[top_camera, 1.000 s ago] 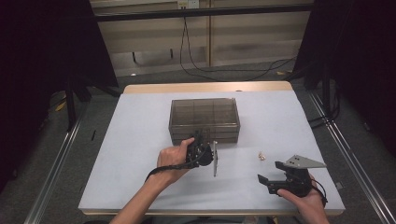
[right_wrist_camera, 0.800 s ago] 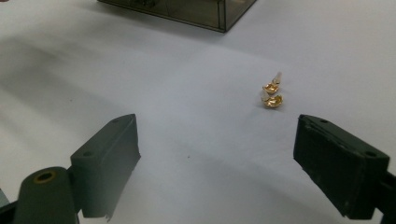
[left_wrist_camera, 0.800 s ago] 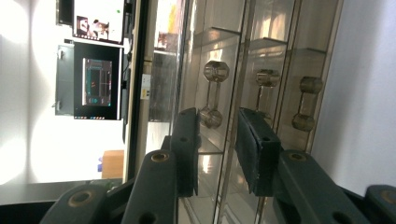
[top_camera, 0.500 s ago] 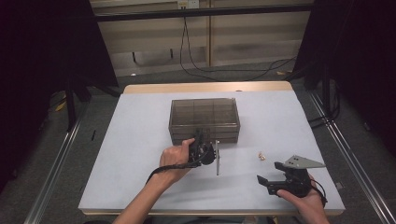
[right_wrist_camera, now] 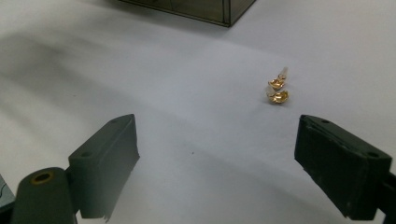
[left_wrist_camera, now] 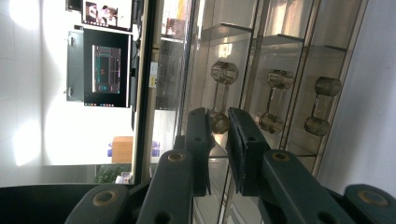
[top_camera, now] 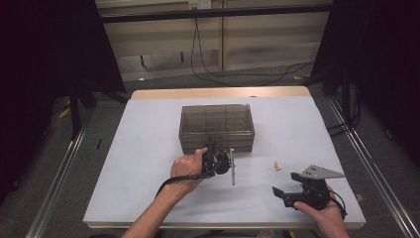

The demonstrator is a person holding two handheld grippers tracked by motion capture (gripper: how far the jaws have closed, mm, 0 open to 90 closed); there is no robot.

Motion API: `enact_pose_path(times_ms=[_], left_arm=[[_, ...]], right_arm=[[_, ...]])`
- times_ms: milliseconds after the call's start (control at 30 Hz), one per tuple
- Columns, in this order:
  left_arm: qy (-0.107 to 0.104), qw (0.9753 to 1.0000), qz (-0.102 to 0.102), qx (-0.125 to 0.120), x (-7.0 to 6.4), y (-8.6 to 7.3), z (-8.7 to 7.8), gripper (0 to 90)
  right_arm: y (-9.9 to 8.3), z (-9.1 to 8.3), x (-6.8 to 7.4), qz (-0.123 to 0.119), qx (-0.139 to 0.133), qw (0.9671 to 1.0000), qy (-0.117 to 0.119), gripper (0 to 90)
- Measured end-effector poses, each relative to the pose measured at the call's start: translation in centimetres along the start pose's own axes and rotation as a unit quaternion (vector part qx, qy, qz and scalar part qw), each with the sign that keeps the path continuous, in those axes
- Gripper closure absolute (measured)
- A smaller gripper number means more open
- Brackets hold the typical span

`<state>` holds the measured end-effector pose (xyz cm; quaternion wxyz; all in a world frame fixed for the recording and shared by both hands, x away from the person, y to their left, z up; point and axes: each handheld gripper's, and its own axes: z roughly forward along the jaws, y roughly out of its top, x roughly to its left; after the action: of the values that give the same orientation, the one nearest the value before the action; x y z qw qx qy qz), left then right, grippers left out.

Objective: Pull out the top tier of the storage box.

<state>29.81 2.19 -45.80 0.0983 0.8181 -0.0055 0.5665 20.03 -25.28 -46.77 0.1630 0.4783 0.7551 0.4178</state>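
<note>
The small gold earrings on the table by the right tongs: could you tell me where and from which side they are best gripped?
The gold earrings lie loose on the white table, apart from the clear drawer box. The right tongs are open with the pair just beyond their jaws. I would come down from above and slightly forward, closing across the rounded gold bodies rather than the thin pale posts, which would probably slip.

Glossy clear-plastic box (top_camera: 216,126) (smoky), shiny gold-metal earrings (right_wrist_camera: 277,90), matt table (top_camera: 143,144).

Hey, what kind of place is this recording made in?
Probably a lab or data-recording workspace: a white table framed by dark curtains, loose cables on the floor behind, and a lit monitor seen from the left gripper view.
</note>
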Motion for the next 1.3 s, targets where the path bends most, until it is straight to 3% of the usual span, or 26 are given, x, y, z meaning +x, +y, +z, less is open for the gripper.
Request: enact_pose_path(times_ms=[1300], left_arm=[[0.004,0.9999,0.012,-0.010,-0.6,-0.2,-1.4,80.2]], right_arm=[[0.0,0.1,0.0,0.007,0.009,0.9999,0.000,12.8]])
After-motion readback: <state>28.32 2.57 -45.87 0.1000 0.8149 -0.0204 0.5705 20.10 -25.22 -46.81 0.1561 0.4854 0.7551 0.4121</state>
